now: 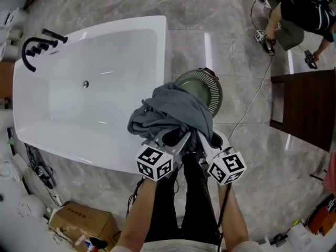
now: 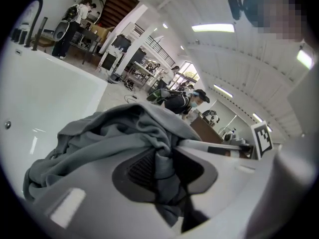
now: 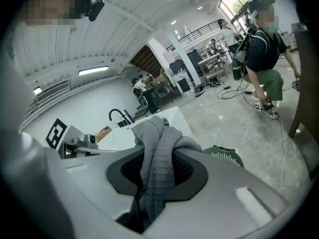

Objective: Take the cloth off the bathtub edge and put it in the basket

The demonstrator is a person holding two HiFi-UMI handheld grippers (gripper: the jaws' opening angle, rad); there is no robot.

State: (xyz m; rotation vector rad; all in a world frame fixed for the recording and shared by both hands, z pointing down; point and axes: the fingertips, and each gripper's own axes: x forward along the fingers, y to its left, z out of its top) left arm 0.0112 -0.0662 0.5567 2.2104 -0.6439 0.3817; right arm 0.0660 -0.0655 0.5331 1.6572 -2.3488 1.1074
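Observation:
A grey cloth (image 1: 173, 114) hangs bunched in the air between the white bathtub (image 1: 84, 88) and the green basket (image 1: 202, 91), partly covering the basket's near rim. My left gripper (image 1: 168, 138) is shut on one part of the grey cloth (image 2: 149, 133), which is pinched between its dark pads. My right gripper (image 1: 202, 140) is shut on another fold of the cloth (image 3: 157, 168), a waffle-textured strip running down between its pads. Both grippers sit side by side just below the bundle. The basket (image 3: 224, 156) shows past the right gripper.
A black faucet (image 1: 37, 49) stands at the tub's far left end. A dark wooden cabinet (image 1: 307, 109) is at the right, with a cable (image 1: 252, 104) trailing across the marble floor. A person (image 1: 296, 14) crouches at the upper right. A cardboard box (image 1: 84, 222) lies bottom left.

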